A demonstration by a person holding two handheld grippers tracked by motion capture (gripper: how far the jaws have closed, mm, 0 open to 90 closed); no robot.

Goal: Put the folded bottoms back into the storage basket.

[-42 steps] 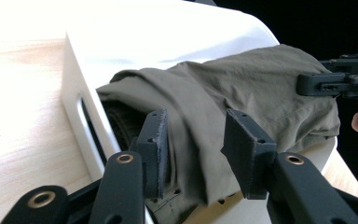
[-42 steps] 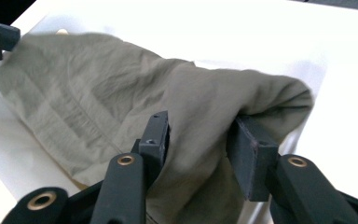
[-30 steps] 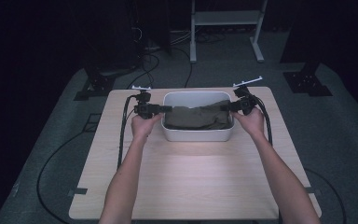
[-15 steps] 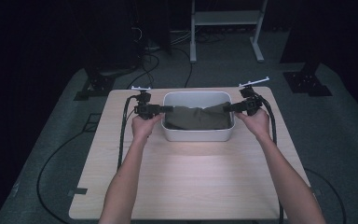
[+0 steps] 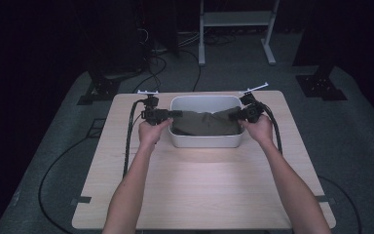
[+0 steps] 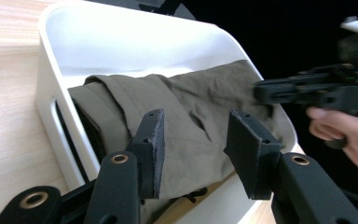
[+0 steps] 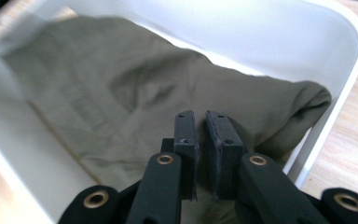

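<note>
olive cloth [image 5: 205, 123] lies lengthwise in white bin [image 5: 205, 142] — left gripper [image 6: 196, 140] fingers spread over its end, right gripper [image 7: 201, 140] fingers closed, nothing pinched

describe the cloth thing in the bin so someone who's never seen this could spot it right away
On the far half of the light wooden table sits a white plastic bin with rounded corners. Lying inside it is the folded olive-green garment, spanning the bin from side to side. It is the one soft, dull-coloured thing there, creased against smooth white walls.

A pale wooden rectangular table [image 5: 204, 190] — a white rounded-corner plastic tub [image 5: 205, 142] sits directly on it, near the far edge.
</note>
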